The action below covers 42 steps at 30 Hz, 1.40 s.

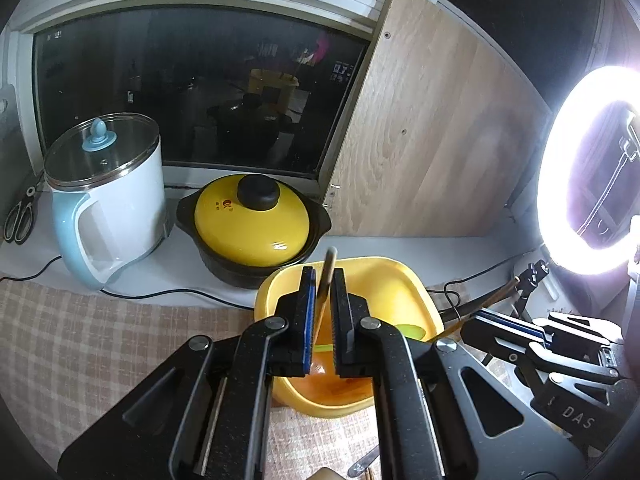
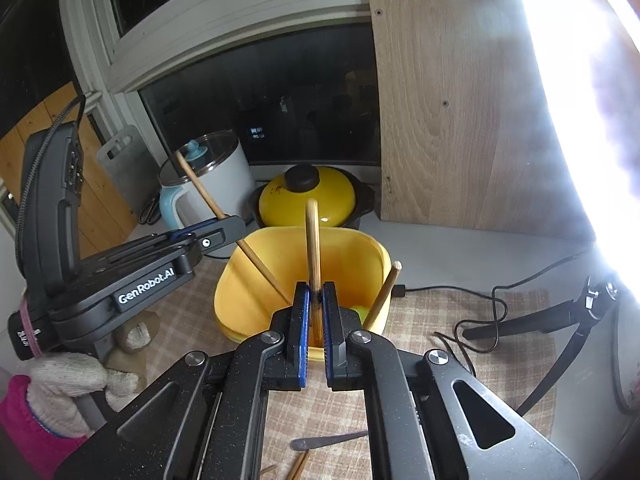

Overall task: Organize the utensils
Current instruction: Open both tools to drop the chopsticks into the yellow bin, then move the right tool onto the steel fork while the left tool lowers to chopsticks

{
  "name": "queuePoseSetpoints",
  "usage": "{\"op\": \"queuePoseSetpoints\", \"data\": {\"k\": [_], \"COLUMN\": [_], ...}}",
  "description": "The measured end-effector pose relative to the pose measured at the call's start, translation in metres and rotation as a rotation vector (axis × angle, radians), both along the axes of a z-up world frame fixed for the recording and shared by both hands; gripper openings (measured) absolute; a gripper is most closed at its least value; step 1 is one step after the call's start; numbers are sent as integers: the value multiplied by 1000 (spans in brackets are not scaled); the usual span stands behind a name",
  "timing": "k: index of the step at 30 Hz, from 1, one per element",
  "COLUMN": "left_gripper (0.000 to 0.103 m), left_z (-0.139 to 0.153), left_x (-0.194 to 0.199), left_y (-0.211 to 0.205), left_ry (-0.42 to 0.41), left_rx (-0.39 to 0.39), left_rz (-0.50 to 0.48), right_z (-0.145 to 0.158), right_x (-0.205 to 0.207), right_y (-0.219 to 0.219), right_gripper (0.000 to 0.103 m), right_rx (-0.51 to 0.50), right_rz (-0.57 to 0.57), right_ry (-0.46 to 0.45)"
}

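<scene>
Two grippers, each pinching one chopstick: left gripper [image 1: 323, 300] fingers clamp chopstick [image 1: 327, 276], right gripper [image 2: 316, 308] fingers clamp chopstick [image 2: 313, 240], both above yellow tub [image 2: 240, 280], frame centre.

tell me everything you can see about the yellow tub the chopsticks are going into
The yellow tub looks like glossy plastic, a deep open bin with rounded corners and a rolled rim. It stands upright on the checked tablecloth, in front of the yellow-lidded clay pot. Inside lie a green spoon and one loose chopstick leaning on the rim. The left gripper and right gripper each hold a chopstick angled down into it.
</scene>
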<state>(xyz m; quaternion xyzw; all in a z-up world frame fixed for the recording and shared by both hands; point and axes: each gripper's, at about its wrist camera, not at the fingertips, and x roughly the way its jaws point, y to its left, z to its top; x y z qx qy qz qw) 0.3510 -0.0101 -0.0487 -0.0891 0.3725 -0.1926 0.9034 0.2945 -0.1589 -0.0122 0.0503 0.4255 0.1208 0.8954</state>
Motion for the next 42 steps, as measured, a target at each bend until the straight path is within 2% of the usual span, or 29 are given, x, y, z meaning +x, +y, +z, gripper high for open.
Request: {"op": "queuePoseSetpoints", "data": {"k": [1, 2, 3, 4, 5, 13, 15, 17, 19, 24, 26, 29, 33, 34, 42], "left_gripper": [20, 31, 32, 33, 33, 32, 32, 32, 32, 32, 32, 32, 32, 32, 32], "left_z": [1, 3, 4, 5, 7, 25, 31, 37, 41, 36, 28, 12, -12, -18, -56], "left_x": [-1, -3, -6, -7, -10, -40, -49, -62, -77, -108, -121, -139, -163, -169, -209], "left_y": [1, 3, 6, 8, 11, 39, 44, 51, 55, 58, 56, 52, 48, 47, 32], "left_ry": [1, 1, -3, -5, -7, -33, -47, -62, -76, -66, -33, 27, 117, 137, 255], "left_rx": [1, -2, -7, -9, -9, -15, -10, -12, -10, 25, 47, 62, 59, 58, 75], "left_rz": [4, 11, 18, 21, 25, 65, 69, 70, 66, 40, 20, -8, -37, -41, -84], "right_z": [0, 0, 1, 3, 5, 18, 22, 24, 24, 13, 5, -6, -26, -31, -81], "right_x": [-2, -3, -3, -4, -8, -37, -48, -60, -74, -98, -109, -118, -126, -126, -115], "right_y": [-1, -1, -2, -2, -5, -15, -21, -25, -30, -41, -50, -61, -72, -77, -111], "right_gripper": [6, 14, 21, 36, 44, 44, 49, 62, 67, 70, 84, 84, 84, 84, 83], "right_rx": [0, 1, 4, 9, 11, 23, 31, 36, 34, 46, 55, 43, -76, -80, 99], "right_rz": [0, -1, -4, -9, -12, 14, 22, 35, 55, 97, 89, 76, 57, 56, -15], "right_ry": [3, 5, 4, -4, -13, -52, -62, -80, -101, -103, -106, -91, -29, -6, 197]}}
